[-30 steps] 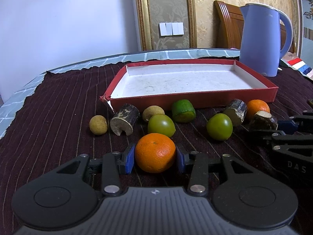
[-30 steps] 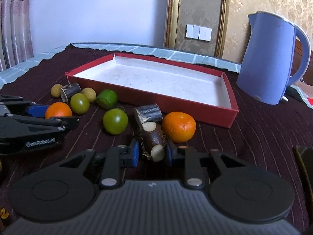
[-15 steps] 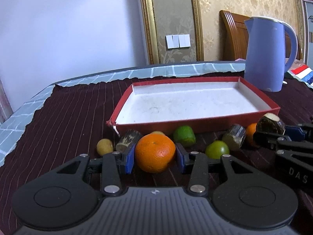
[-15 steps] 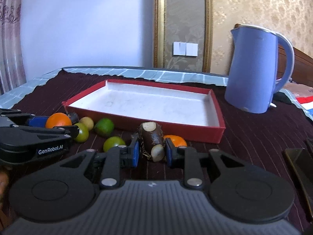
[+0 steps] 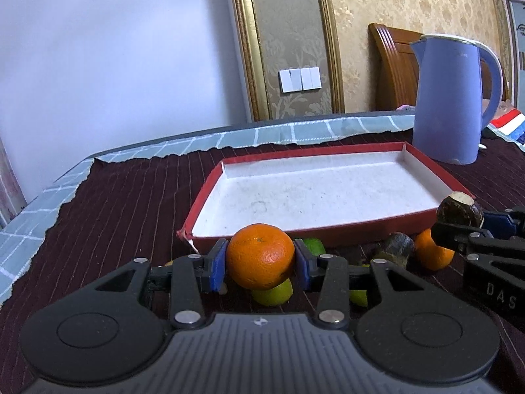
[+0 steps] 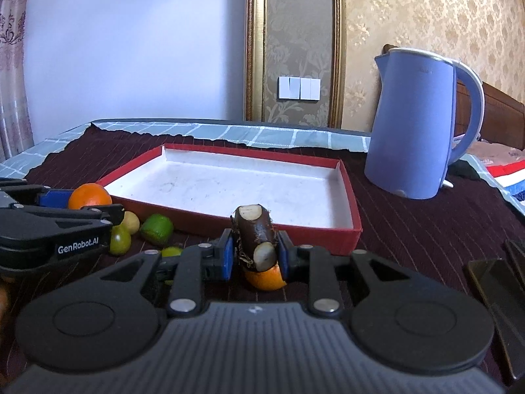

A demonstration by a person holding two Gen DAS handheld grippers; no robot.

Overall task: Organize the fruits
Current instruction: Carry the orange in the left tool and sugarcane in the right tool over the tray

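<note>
My left gripper [image 5: 261,259] is shut on an orange [image 5: 260,256] and holds it above the table, just before the near-left corner of the empty red tray [image 5: 423,218]. My right gripper [image 6: 256,254] is shut on a dark brown sugarcane piece [image 6: 254,234], lifted near the tray's front edge [image 6: 229,221]. That gripper also shows at the right of the left wrist view [image 5: 459,226]. On the cloth below lie a second orange [image 6: 264,279], green fruits [image 6: 157,229], a small yellow fruit [image 6: 131,222] and another cane piece [image 5: 395,251].
A blue kettle [image 6: 416,124] stands on the dark striped cloth right of the tray. A dark flat object [image 6: 495,282] lies at the far right. The table edge with checked cloth [image 5: 29,226] runs along the left and back.
Both grippers have risen from the table with their loads and moved closer to the tray. The fruits left on the cloth now sit lower, partly hidden under the grippers.
</note>
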